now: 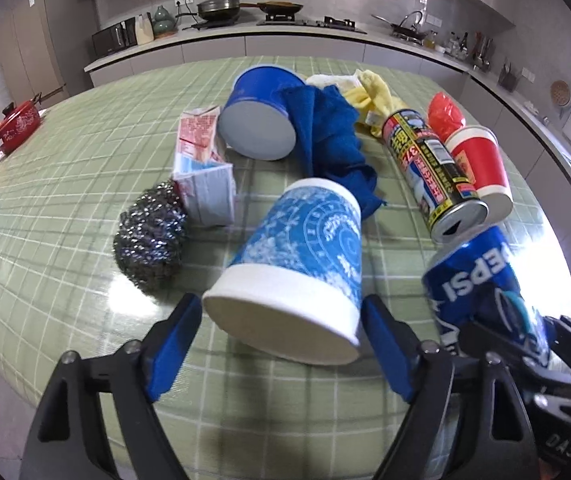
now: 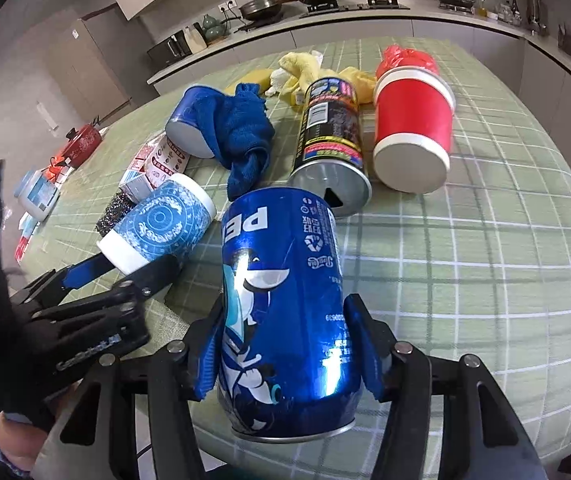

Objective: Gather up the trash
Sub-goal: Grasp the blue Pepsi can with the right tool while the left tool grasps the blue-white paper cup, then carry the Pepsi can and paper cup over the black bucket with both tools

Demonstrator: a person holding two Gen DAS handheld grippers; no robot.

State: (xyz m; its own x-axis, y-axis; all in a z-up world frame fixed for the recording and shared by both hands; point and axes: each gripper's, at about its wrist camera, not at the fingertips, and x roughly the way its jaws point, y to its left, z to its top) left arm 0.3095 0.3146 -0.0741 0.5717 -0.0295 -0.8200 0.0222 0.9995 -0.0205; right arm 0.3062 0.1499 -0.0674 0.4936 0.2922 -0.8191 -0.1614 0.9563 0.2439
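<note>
Both sets of jaws tell different stories: the right gripper (image 2: 285, 344) is clenched on the blue Pepsi can (image 2: 281, 312), its blue pads pressed to either side of the can near its base, while the left gripper (image 1: 281, 344) stands spread wide around the rim end of the blue-patterned paper cup (image 1: 297, 264), which lies on its side on the green checked table (image 1: 85, 184) with gaps visible on both sides. My guess is that the cup is the weak point; it is light and soft-walled, so a hard squeeze across the open rim could crush it, and a one-sided touch could roll it toward the steel scourer (image 1: 151, 240) or the folded carton (image 1: 205, 168). The can looks held low, so a quick swing might let it pivot in the pads. The two tools sit just beside each other, and a careless closing move could knock them together. Farther back lie the black can (image 1: 433, 176), red cup (image 1: 479, 164), blue cloth (image 1: 333, 136) and a blue tub (image 1: 261, 116), still to be collected.
</note>
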